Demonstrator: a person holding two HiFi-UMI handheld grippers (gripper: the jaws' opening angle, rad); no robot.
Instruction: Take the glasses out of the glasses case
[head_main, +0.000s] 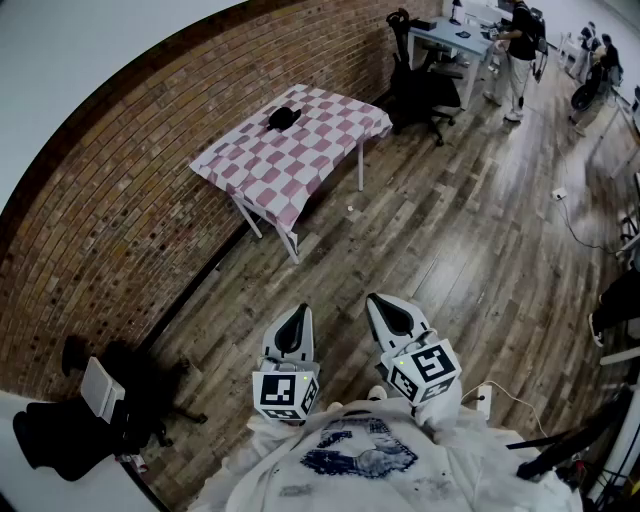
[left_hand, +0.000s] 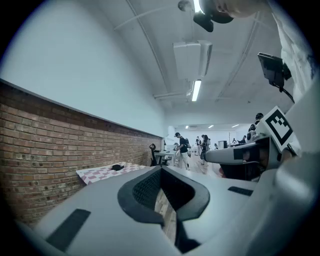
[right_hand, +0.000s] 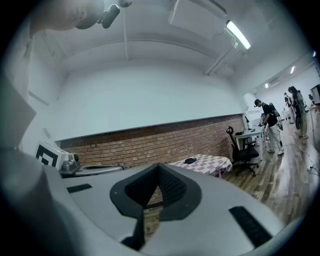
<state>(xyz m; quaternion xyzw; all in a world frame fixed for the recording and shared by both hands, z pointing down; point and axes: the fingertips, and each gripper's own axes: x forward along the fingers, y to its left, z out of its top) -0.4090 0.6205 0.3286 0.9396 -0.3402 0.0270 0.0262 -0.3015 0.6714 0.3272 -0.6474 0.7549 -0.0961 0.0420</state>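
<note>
A black glasses case (head_main: 284, 118) lies on a table (head_main: 330, 150) with a pink and white checked cloth, far ahead by the brick wall. It shows small in the left gripper view as the case (left_hand: 117, 167) and in the right gripper view as the case (right_hand: 190, 161). My left gripper (head_main: 297, 318) and right gripper (head_main: 385, 305) are held level close to my chest, side by side, far from the table. Both are shut with nothing between the jaws. Whether the case is open I cannot tell.
Wooden floor stretches between me and the table. A brick wall (head_main: 120, 190) runs along the left. Black office chairs (head_main: 420, 95) and a desk stand beyond the table, with people (head_main: 520, 40) further back. A black chair (head_main: 110, 410) sits at the lower left.
</note>
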